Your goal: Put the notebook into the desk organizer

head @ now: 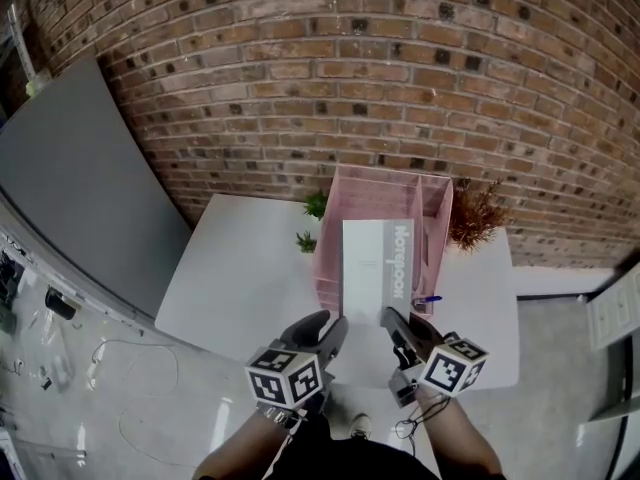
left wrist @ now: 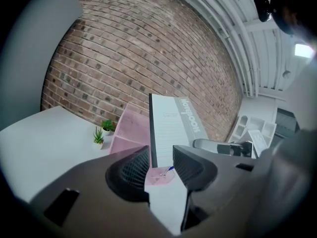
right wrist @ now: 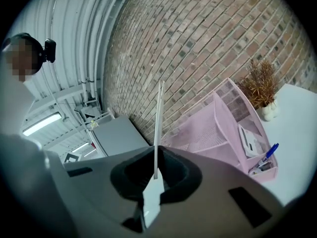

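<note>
A grey-and-white notebook [head: 375, 263] stands upright over the pink mesh desk organizer [head: 432, 196] on the white table [head: 240, 268]. My right gripper [head: 405, 323] is shut on the notebook's near lower edge; in the right gripper view the thin notebook [right wrist: 158, 128] runs edge-on out of my pinched right gripper [right wrist: 156, 175]. My left gripper [head: 325, 326] is just left of it, open. In the left gripper view my left gripper [left wrist: 161, 165] holds nothing, and the notebook [left wrist: 171, 128] rises beyond it above the organizer [left wrist: 126, 133].
A blue pen [head: 428, 298] sits in the organizer's near right cup. Two small green plants [head: 315, 205] stand left of the organizer, and a dried brown plant [head: 475, 216] to its right. A brick wall [head: 400, 68] is behind, with a grey panel [head: 70, 178] at left.
</note>
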